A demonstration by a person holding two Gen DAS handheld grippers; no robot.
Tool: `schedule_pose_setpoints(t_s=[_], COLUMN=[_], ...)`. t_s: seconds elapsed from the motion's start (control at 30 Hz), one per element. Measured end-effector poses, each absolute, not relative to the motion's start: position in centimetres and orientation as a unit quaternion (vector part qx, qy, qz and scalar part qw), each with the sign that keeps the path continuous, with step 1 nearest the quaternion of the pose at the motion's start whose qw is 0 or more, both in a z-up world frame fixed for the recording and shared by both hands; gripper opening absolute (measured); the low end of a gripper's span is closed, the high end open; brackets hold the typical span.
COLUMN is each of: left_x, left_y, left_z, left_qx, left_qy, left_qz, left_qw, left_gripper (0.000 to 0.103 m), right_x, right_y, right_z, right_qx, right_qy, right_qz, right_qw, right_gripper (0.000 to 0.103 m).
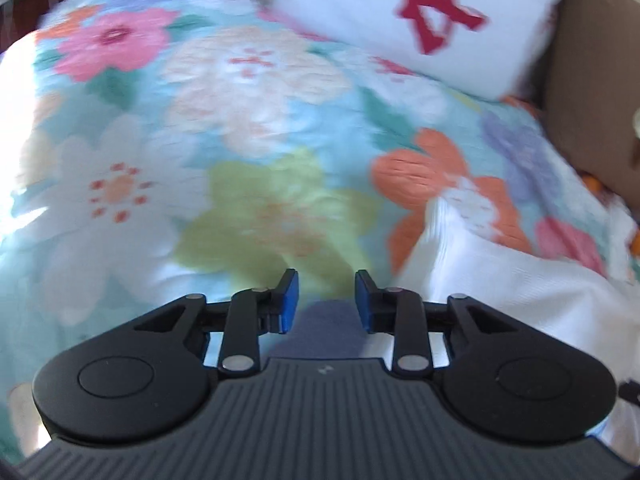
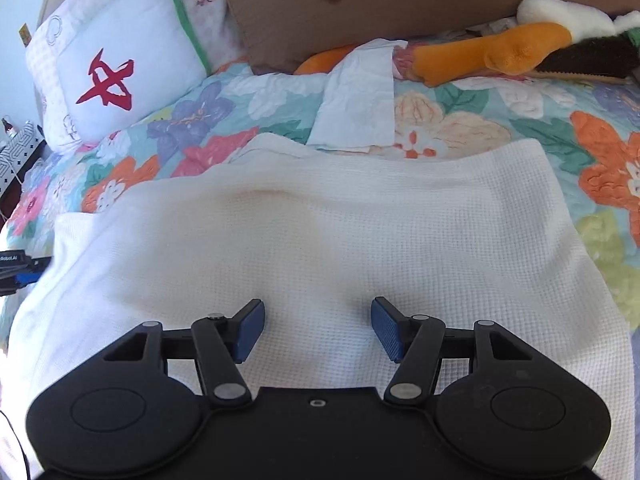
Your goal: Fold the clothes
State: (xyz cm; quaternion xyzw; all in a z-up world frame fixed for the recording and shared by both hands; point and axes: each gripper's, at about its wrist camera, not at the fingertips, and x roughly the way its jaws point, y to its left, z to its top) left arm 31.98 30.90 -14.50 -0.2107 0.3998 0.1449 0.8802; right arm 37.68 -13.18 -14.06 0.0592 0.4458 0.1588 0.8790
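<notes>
A white waffle-knit garment (image 2: pixel 320 240) lies spread flat on the bed's floral quilt (image 2: pixel 520 112), its far edge running roughly straight across and its near part passing under the right claw (image 2: pixel 318 330). That claw hangs just above the cloth with its blue pads wide apart and nothing between them. In the left wrist view the same white garment (image 1: pixel 500 280) shows only as a bunched corner at the right, while the left claw (image 1: pixel 326 300) hovers over bare quilt (image 1: pixel 200 160) beside it, also spread apart and empty; this view is blurred. Beyond the garment, a pale blue cloth (image 2: pixel 360 108) lies on the quilt. A white cushion with a red mark (image 2: pixel 120 76) leans at the bed's far left corner, and a plush toy with orange parts (image 2: pixel 500 52) rests along the far edge against a brown cushion (image 2: pixel 400 4).
</notes>
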Motion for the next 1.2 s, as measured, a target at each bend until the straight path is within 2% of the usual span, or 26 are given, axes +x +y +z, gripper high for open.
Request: schedule_pose_setpoints(t_s=[0.1,0.17,0.23,0.27,0.3,0.4,0.5,0.63,0.73,0.9,1.03,1.2], left_x=[30.8,29.3,27.6,27.1,26.6,26.0,24.2,21.1,19.1,16.5,14.8,13.8], left_y=[31.4,30.9,29.7,28.9,28.0,26.2,25.7,26.3,26.0,25.1,25.7,22.6], left_z=[-13.7,-12.6,-11.9,-12.0,-12.1,-13.1,-12.8,-13.8,-13.7,-12.9,-11.5,-6.6], left_qx=[-0.212,-0.217,-0.207,-0.194,-0.18,-0.136,-0.11,-0.104,-0.08,0.02,-0.008,-0.067], left_qy=[0.397,0.394,0.392,0.396,0.401,0.461,0.478,0.524,0.531,0.539,0.546,0.497], left_qz=[0.178,0.165,0.148,0.137,0.126,0.139,0.149,0.164,0.148,0.164,0.182,0.091], left_qw=[0.875,0.878,0.884,0.887,0.889,0.866,0.859,0.83,0.831,0.826,0.818,0.86], left_gripper=[0.028,0.035,0.063,0.068,0.074,0.074,0.075,0.083,0.084,0.084,0.083,0.083], right_x=[37.1,36.4,35.7,35.4,35.0,33.0,30.6,26.9,24.4,20.9,19.2,18.8], right_y=[-12.8,-12.9,-13.0,-12.9,-12.7,-12.5,-13.4,-16.3,-18.2,-20.1,-21.7,-23.4], right_z=[-13.5,-13.0,-12.6,-12.7,-12.8,-11.9,-10.0,-8.7,-8.9,-8.3,-9.0,-8.6], right_qx=[0.038,0.031,0.023,0.01,-0.002,-0.021,-0.014,0.025,0.045,0.028,0.069,0.16], right_qy=[0.448,0.461,0.49,0.514,0.533,0.532,0.526,0.535,0.574,0.584,0.635,0.677], right_qz=[0.141,0.125,0.113,0.111,0.109,0.101,0.101,0.081,0.082,0.067,0.115,0.139], right_qw=[0.882,0.878,0.864,0.851,0.839,0.841,0.845,0.84,0.814,0.809,0.761,0.705], right_gripper=[0.064,0.064,0.069,0.074,0.075,0.075,0.076,0.08,0.08,0.08,0.081,0.081])
